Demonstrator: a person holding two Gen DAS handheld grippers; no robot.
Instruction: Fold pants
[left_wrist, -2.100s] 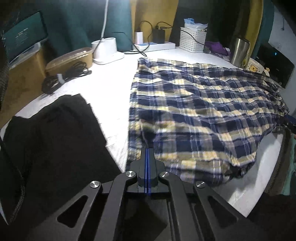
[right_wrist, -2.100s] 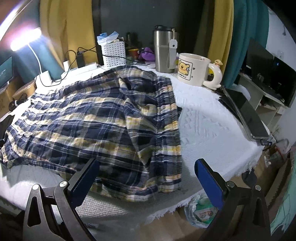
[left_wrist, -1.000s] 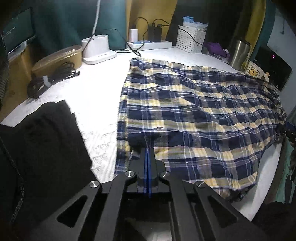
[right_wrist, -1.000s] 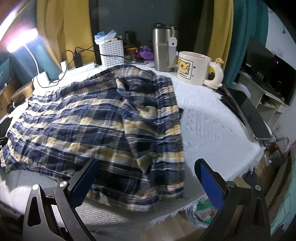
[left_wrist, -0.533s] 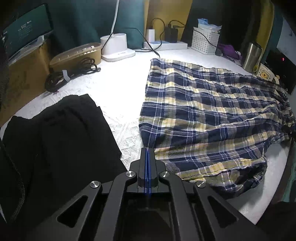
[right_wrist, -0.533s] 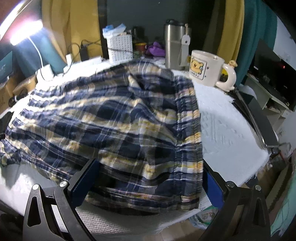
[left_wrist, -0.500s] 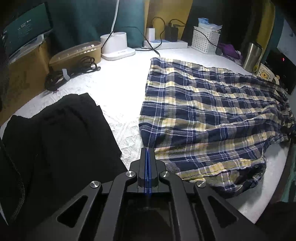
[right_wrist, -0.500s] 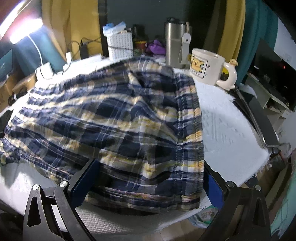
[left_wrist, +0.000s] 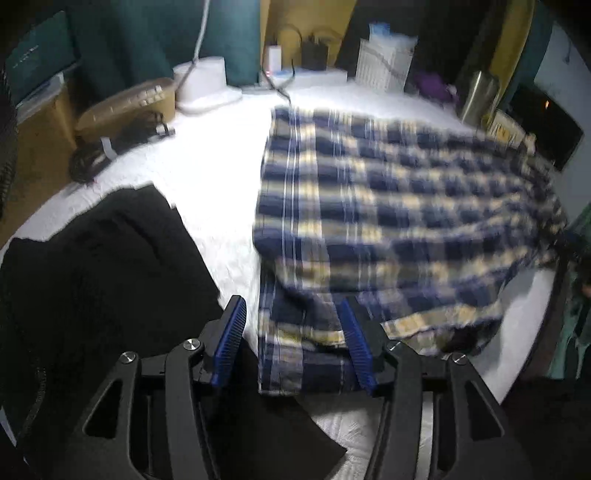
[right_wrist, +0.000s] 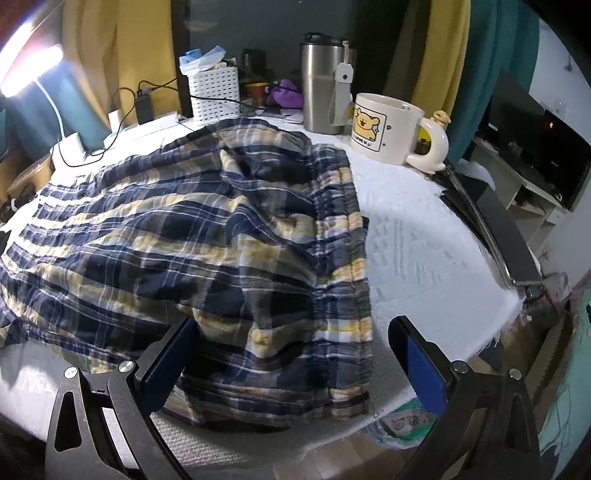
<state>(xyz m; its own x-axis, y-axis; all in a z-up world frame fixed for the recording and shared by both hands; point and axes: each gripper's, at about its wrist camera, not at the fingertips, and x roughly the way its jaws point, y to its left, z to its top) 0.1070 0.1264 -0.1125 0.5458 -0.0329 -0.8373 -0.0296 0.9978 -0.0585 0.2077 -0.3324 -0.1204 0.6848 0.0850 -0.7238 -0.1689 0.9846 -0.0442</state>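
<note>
Your left claw (left_wrist: 291, 347) is opening, its blue pads (left_wrist: 231, 334) drawing apart with the hem end of the plaid pants (left_wrist: 388, 221) lying between them and no longer pinched. The pants are spread across the white-covered counter (left_wrist: 214, 177), blurred in the left view, with a black garment (left_wrist: 96, 273) just beside them on the left. Your right claw (right_wrist: 291, 365) stands released and wide, its pads straddling the near corner of the waistband (right_wrist: 343, 240), which hangs over the counter edge without being pressed. Beyond the waistband stand a bear mug (right_wrist: 388, 127) and a steel tumbler (right_wrist: 321, 85).
</note>
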